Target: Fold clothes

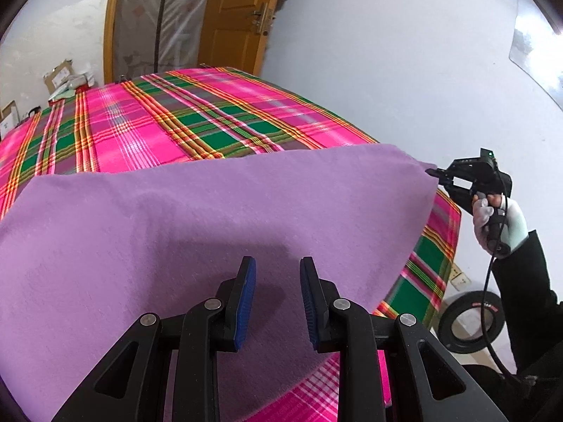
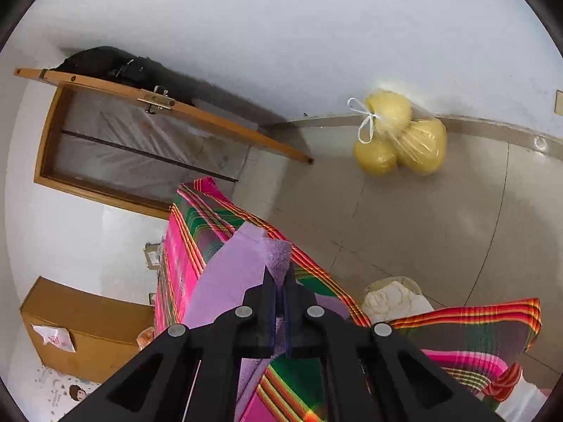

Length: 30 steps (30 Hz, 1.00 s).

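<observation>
A purple cloth (image 1: 218,218) lies spread over the pink and green plaid-covered table (image 1: 147,119). My left gripper (image 1: 278,295) hovers open just above the cloth's near part, blue pads apart, nothing between them. At the right the other gripper (image 1: 431,171), held by a gloved hand (image 1: 499,221), pinches the cloth's far right corner and lifts it off the table edge. In the right wrist view my right gripper (image 2: 280,285) is shut on that purple corner (image 2: 278,253), which sticks out past the fingertips; the rest of the cloth (image 2: 225,277) slopes down to the left.
A wooden door (image 1: 239,14) and plastic-covered doorway stand behind the table. Cardboard boxes (image 1: 59,77) sit at the far left. A black ring (image 1: 469,320) lies on the floor at right. A bag of yellow fruit (image 2: 401,137) and a basket (image 2: 397,295) rest on the tiled floor.
</observation>
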{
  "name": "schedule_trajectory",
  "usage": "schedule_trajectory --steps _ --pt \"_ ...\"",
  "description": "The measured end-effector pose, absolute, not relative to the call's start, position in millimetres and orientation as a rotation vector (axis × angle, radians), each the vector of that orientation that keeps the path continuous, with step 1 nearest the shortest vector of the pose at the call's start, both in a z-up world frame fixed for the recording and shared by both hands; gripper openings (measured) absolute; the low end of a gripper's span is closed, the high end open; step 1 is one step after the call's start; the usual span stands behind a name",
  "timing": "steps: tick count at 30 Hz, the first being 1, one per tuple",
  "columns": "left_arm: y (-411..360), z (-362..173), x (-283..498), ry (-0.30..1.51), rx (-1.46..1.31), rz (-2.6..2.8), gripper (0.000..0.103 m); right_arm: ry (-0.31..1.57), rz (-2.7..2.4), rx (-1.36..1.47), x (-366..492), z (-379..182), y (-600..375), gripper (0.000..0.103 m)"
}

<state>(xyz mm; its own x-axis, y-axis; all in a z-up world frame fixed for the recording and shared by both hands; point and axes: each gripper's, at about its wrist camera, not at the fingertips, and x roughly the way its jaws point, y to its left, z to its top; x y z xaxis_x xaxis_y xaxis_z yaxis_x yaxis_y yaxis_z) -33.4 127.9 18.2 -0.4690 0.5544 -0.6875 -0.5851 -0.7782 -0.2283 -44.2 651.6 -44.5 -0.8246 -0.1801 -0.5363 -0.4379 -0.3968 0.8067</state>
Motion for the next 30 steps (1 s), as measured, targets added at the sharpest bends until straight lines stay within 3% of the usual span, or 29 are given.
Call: schedule_trajectory --steps 9,13,18,24,26,28,30 --pt "141 14 -30 0.031 -1.024 2.16 0.027 1.502 2.411 -0.794 -36 -25 656 0.003" --pt "147 9 -23 0.07 -1.033 2.131 0.027 1.438 2.335 -0.774 -32 -32 662 0.016" --pt "144 13 -27 0.05 -1.017 2.153 0.027 1.279 2.454 -0.717 -32 -10 650 0.016" --pt "126 17 -42 0.001 -1.026 2.261 0.027 1.092 2.859 -1.043 -89 4 565 0.016" --pt "117 14 -46 -0.013 -1.053 2.291 0.027 1.0 2.85 -1.193 -108 -8 548 0.012" --pt "111 9 -49 -0.025 -1.079 2.308 0.027 0.978 2.819 -1.203 -118 -16 551 0.0" --pt "107 8 -51 -0.062 -1.078 2.3 0.027 1.031 2.757 -1.126 -122 -19 573 0.0"
